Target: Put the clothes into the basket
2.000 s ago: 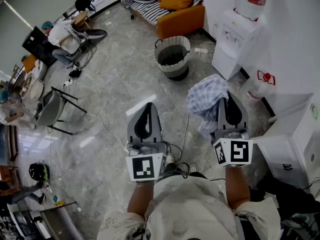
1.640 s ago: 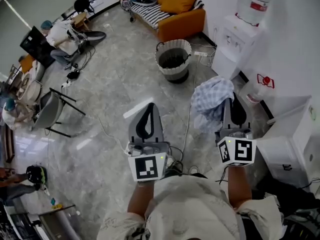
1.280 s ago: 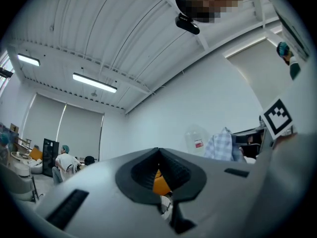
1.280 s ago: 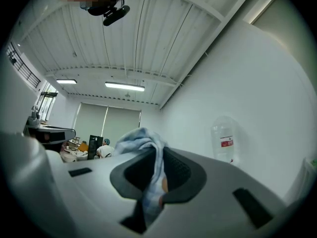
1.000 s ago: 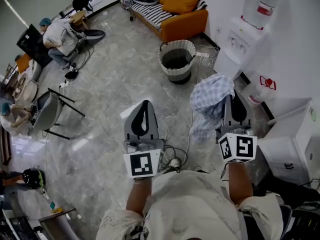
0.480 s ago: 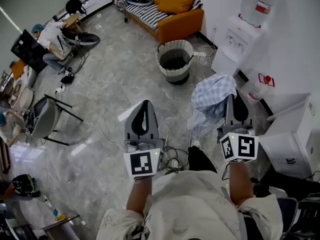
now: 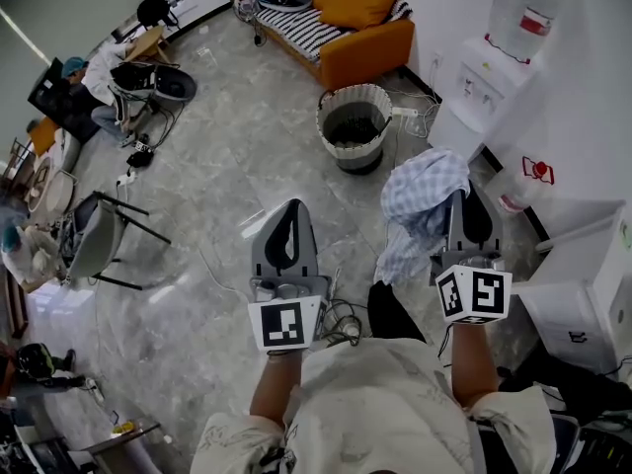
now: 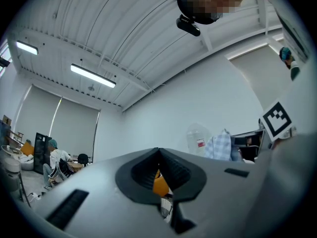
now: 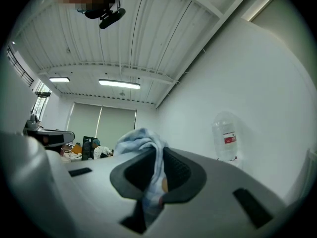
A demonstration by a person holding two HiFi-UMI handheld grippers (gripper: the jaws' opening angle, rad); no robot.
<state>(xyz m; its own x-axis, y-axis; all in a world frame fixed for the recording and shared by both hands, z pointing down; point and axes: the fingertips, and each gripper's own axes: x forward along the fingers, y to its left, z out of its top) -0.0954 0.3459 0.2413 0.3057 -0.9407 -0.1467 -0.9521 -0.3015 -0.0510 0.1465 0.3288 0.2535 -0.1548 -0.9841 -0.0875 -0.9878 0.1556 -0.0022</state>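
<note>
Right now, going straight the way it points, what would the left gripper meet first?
Nothing close: the left gripper points above the basket, toward the orange sofa and the white wall behind it. Which comes first is unclear.

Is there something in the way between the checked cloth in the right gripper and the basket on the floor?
Nothing visible does. The right gripper holds the checked cloth up, and only bare floor lies between it and the basket.
</note>
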